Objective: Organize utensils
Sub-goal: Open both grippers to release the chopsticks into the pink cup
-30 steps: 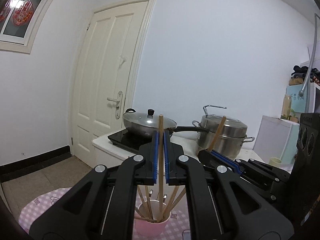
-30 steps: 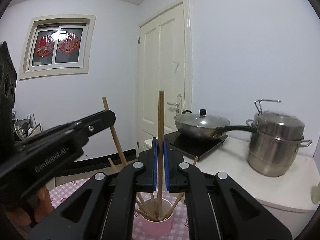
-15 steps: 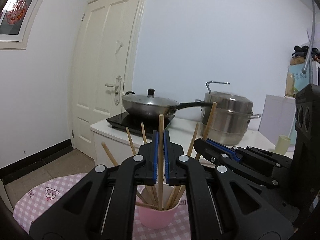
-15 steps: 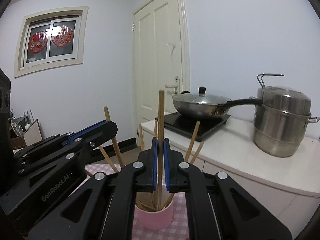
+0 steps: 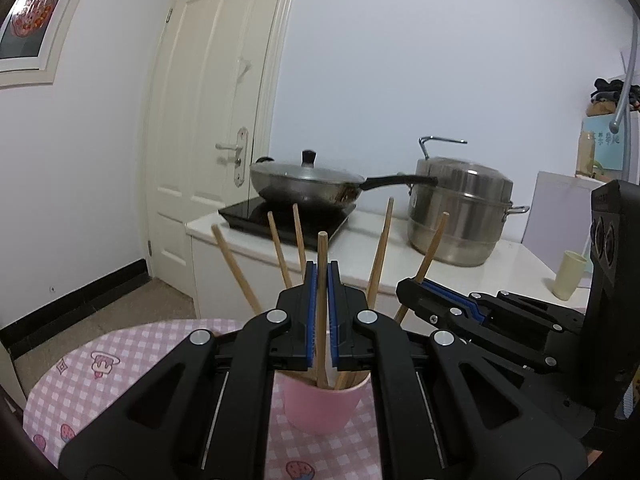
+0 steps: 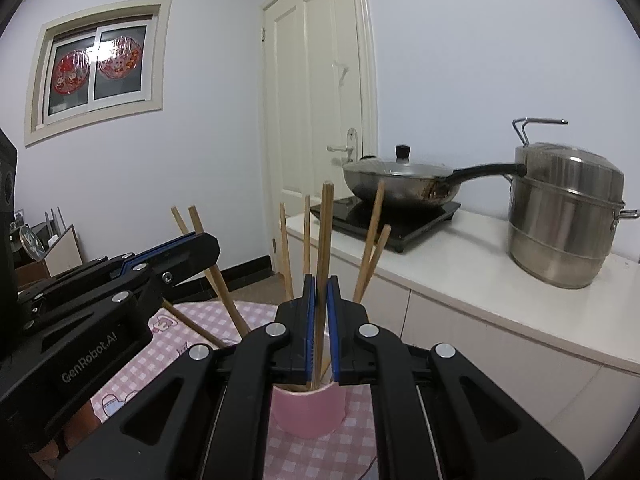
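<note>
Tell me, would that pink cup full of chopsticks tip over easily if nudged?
Probably fairly easily: the pink cup looks small and light, while tall chopsticks lean outward well above its rim. The checked tablecloth might let it slide rather than topple.

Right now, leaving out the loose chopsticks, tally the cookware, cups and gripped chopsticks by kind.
Lidded steel wok: 1
Stacked steel steamer pot: 1
Black induction cooktop: 1
Pink cup: 1
Pale green cup: 1
Gripped wooden chopsticks: 2
Total: 7
</note>
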`<control>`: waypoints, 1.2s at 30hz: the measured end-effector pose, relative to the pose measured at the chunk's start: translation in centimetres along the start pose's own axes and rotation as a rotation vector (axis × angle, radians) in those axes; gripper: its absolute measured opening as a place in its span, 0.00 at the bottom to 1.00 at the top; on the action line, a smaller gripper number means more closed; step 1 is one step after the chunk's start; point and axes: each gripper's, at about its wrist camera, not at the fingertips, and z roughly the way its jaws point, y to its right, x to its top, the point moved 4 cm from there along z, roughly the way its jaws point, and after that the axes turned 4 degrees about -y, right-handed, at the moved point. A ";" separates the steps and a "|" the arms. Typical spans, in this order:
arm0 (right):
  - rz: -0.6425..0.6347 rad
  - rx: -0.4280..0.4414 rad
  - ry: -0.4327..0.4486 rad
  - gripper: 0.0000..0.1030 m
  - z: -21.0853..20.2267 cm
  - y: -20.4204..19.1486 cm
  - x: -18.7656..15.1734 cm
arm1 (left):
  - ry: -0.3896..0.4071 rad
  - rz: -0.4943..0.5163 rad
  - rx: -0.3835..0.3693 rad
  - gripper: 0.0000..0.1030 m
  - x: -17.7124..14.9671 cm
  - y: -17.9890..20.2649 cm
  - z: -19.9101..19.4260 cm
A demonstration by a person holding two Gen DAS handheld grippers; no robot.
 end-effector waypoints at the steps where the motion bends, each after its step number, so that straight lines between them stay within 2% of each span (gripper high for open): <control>1: 0.001 -0.002 0.000 0.05 0.0 0.1 0.0 | -0.003 -0.002 0.000 0.05 -0.1 -0.1 0.0; 15: 0.021 -0.004 -0.020 0.05 -0.5 0.4 0.0 | -0.014 -0.048 -0.021 0.06 -0.2 -0.9 -1.3; 18: 0.022 -0.009 -0.014 0.12 -1.1 0.4 0.1 | -0.018 -0.051 -0.026 0.06 0.0 -0.8 -1.6; 25: 0.024 -0.002 -0.003 0.21 -2.3 0.3 0.1 | -0.018 -0.042 -0.016 0.06 0.1 -0.7 -3.0; 36: 0.039 0.019 0.019 0.31 -4.8 -0.2 -0.4 | -0.036 -0.021 0.095 0.06 -0.3 -1.7 -6.1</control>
